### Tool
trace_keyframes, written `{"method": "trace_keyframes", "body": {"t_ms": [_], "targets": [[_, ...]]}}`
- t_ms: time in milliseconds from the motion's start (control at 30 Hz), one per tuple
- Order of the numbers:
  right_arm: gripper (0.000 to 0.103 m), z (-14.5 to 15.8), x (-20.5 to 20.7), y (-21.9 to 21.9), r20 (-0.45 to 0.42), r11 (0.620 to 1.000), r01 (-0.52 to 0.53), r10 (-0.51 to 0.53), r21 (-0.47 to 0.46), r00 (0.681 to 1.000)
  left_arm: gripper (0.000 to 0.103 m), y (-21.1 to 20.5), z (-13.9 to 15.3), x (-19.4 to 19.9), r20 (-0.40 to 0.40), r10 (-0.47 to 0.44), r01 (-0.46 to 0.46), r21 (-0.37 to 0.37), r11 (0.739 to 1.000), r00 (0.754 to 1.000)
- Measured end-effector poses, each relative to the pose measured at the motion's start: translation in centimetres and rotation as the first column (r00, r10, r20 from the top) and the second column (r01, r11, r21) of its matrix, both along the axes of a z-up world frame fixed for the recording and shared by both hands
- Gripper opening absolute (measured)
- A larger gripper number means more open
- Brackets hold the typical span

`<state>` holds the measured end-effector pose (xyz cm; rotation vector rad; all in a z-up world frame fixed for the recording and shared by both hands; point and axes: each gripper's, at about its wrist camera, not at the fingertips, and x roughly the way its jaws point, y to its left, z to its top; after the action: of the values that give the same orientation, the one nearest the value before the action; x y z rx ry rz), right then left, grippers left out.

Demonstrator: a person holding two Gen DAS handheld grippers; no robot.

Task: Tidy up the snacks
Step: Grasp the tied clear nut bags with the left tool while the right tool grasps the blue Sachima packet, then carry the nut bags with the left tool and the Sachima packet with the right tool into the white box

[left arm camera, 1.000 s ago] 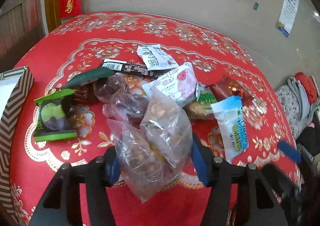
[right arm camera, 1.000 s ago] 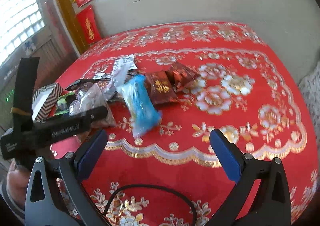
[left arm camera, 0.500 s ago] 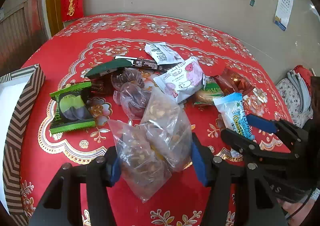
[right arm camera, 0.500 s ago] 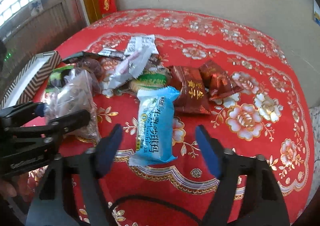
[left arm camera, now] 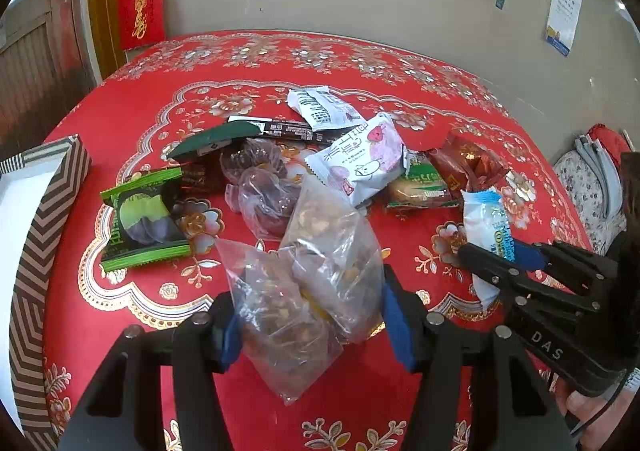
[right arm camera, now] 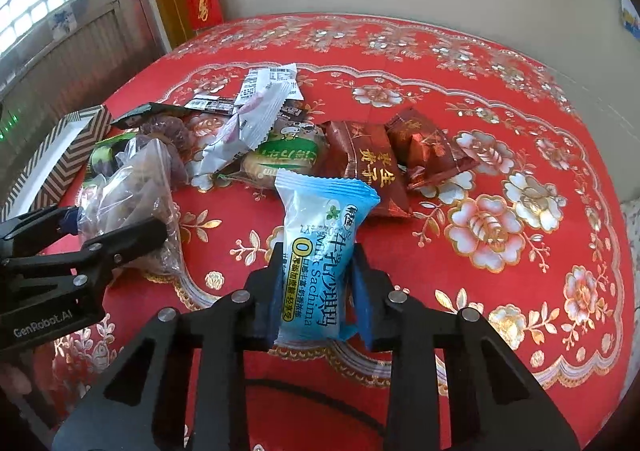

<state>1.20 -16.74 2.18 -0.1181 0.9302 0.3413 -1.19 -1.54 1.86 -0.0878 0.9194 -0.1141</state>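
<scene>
Our left gripper [left arm camera: 310, 327] is clamping a crinkled clear plastic bag of brown snacks [left arm camera: 304, 283], its contents blurred. Our right gripper [right arm camera: 316, 301] is squeezing a light-blue sachima packet [right arm camera: 320, 251] on the red floral surface [right arm camera: 520, 131], hiding its lower end.

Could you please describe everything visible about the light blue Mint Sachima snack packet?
The light blue Mint Sachima snack packet is a glossy plastic pillow pack, sealed, with a crimped zigzag top edge, a white panel with a mint leaf, blue Chinese lettering and a yellow-ringed "0". It stands roughly upright, clamped at its lower half between the blue pads of the right gripper, in front of the pile of snacks on the red floral tablecloth. The left wrist view shows its side.
</scene>
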Motion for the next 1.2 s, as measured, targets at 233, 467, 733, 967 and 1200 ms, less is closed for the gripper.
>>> {"method": "trace_keyframes", "body": {"t_ms": [233,467,733,967,1200], "targets": [[0.029,0.8,-1.4,0.2,0.019,1.0,-0.003,0.003,0.03,1.0,0.06,-0.1,0.1,-0.6,0.008,-0.011,0.011,0.015,1.0,1.0],[0.029,1.2,-2.9,1.8,0.027,0.998,-0.036,0.035,0.049,0.999,0.059,0.4,0.9,-1.7,0.031,-0.013,0.012,0.035,0.999,0.999],[0.029,2.2,-3.9,4.3,0.044,0.995,-0.079,0.076,0.064,0.996,0.059,2.7,2.3,-2.8,0.073,0.017,-0.02,0.041,0.999,0.997],[0.029,2.3,-4.2,7.4,0.043,0.989,-0.133,0.13,0.066,0.991,0.058,5.4,3.3,-3.5,0.09,0.054,-0.059,0.046,0.997,0.994],[0.029,3.3,-4.1,11.3,0.054,0.977,-0.201,0.198,0.07,0.979,0.058,8.7,4.6,-3.8,0.106,0.107,-0.112,0.05,0.992,0.989]]}}
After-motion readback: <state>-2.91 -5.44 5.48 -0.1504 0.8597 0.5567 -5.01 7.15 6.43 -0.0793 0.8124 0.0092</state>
